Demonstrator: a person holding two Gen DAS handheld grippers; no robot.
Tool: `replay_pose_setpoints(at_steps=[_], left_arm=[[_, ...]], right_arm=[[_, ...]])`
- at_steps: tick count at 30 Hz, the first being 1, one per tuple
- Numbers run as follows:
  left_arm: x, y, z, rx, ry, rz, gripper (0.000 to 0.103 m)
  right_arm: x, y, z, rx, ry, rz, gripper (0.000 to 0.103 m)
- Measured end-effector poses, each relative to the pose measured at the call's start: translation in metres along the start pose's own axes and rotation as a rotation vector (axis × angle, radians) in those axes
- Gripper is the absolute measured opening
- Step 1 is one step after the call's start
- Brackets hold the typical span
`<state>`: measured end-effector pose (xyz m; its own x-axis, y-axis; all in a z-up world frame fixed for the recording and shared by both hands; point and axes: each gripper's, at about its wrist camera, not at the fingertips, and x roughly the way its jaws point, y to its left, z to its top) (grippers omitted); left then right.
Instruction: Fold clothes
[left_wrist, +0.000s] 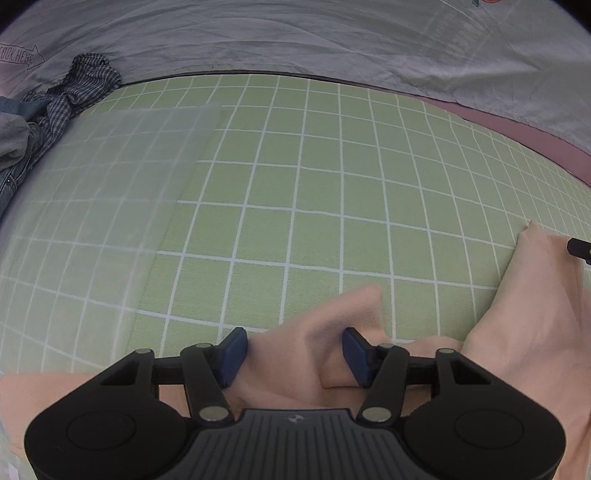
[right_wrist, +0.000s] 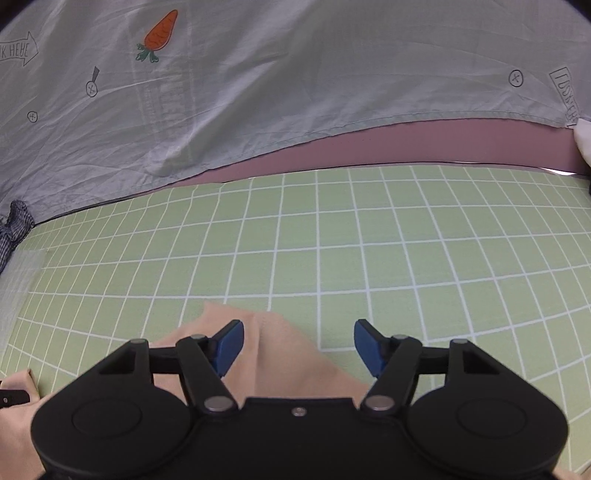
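A peach garment (left_wrist: 535, 317) lies on the green grid mat (left_wrist: 295, 184). My left gripper (left_wrist: 293, 350) is open, its blue pads (left_wrist: 234, 354) wide apart, and a raised, blurred fold of the peach cloth (left_wrist: 343, 310) stands between them. In the right wrist view the same peach garment (right_wrist: 280, 354) lies under my right gripper (right_wrist: 299, 345), which is open; a cloth ridge sits just inside its left pad (right_wrist: 229, 345), and bare mat (right_wrist: 332, 258) shows by the right pad. The other gripper's tip (left_wrist: 580, 249) shows at the right edge.
A checked shirt and jeans (left_wrist: 55, 110) are heaped at the mat's far left. A translucent sheet (left_wrist: 110, 184) covers the mat's left part. Behind the mat lie a grey printed sheet (right_wrist: 258, 74) with a carrot and a pink surface (right_wrist: 406, 147).
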<state>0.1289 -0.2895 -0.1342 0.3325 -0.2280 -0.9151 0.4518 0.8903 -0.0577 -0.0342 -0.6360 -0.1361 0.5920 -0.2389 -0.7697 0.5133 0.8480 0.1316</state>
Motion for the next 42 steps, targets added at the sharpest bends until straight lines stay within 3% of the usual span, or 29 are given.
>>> replay_pose_setpoints(at_steps=[2,3,4,5,7,12,14,17,22,25,29,35,42], left_arm=[[-0.001,0.004,0.000,-0.030,-0.004,-0.008,0.040],[-0.003,0.006,0.000,-0.046,-0.009,-0.012,0.035],[-0.004,0.008,0.001,-0.063,-0.013,-0.017,0.023],[-0.006,0.010,0.002,-0.080,-0.020,-0.023,0.011],[-0.014,0.012,0.005,-0.112,-0.063,-0.016,0.009],[-0.069,0.023,0.009,-0.235,-0.313,0.029,0.008],[-0.078,0.029,0.006,-0.319,-0.362,0.025,0.008],[-0.056,0.024,0.001,-0.334,-0.350,0.060,0.008],[-0.008,0.020,0.000,-0.361,-0.166,0.089,0.013],[-0.011,0.018,0.003,-0.340,-0.167,0.094,0.018],[-0.023,0.016,0.010,-0.292,-0.199,0.082,0.040],[-0.033,-0.004,0.028,-0.209,-0.275,0.059,0.062],[0.002,-0.045,0.050,-0.010,-0.232,-0.011,0.064]], right_arm=[[0.004,0.005,0.000,-0.022,0.008,-0.008,0.043],[0.007,0.007,0.001,-0.032,0.017,-0.009,0.025],[0.008,0.008,0.001,-0.042,0.021,-0.001,0.013],[0.009,0.009,0.001,-0.051,0.024,0.008,0.008],[0.003,0.010,0.001,-0.071,-0.001,0.018,0.006],[-0.048,0.000,0.005,-0.044,-0.168,-0.035,0.005],[-0.068,-0.008,0.004,-0.028,-0.222,-0.072,0.005],[-0.060,-0.014,-0.007,-0.083,-0.180,-0.117,0.005],[-0.035,-0.028,-0.026,-0.037,-0.005,-0.110,0.008],[-0.033,-0.028,-0.028,-0.038,0.012,-0.118,0.018],[-0.037,-0.029,-0.020,0.006,-0.012,-0.094,0.027],[-0.029,-0.019,-0.005,0.005,-0.026,-0.070,0.039],[-0.017,-0.012,0.001,-0.046,-0.019,-0.061,0.051]])
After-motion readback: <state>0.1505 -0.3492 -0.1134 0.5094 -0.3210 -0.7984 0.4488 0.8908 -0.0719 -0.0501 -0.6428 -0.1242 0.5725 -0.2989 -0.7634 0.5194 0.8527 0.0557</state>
